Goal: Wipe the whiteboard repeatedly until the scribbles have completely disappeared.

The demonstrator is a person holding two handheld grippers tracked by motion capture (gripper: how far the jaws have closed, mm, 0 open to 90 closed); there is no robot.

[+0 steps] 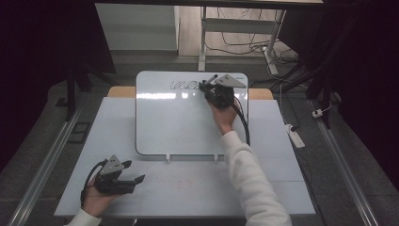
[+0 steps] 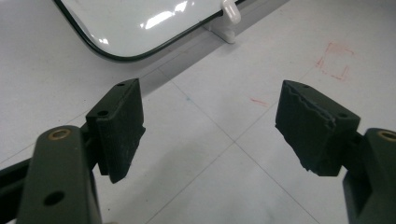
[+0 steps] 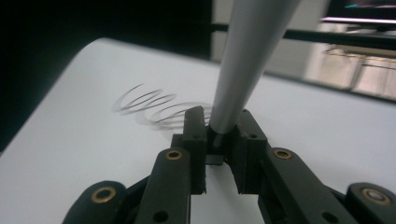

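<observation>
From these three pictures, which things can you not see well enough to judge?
- Marker tip: the right gripper fingers cover it in the right gripper view.
- Marker top: cut by the upper edge there.
- Loops on the whiteboard: too small in the high view, blurred in the right gripper view.
- Red marks on the table: too faint.
</observation>
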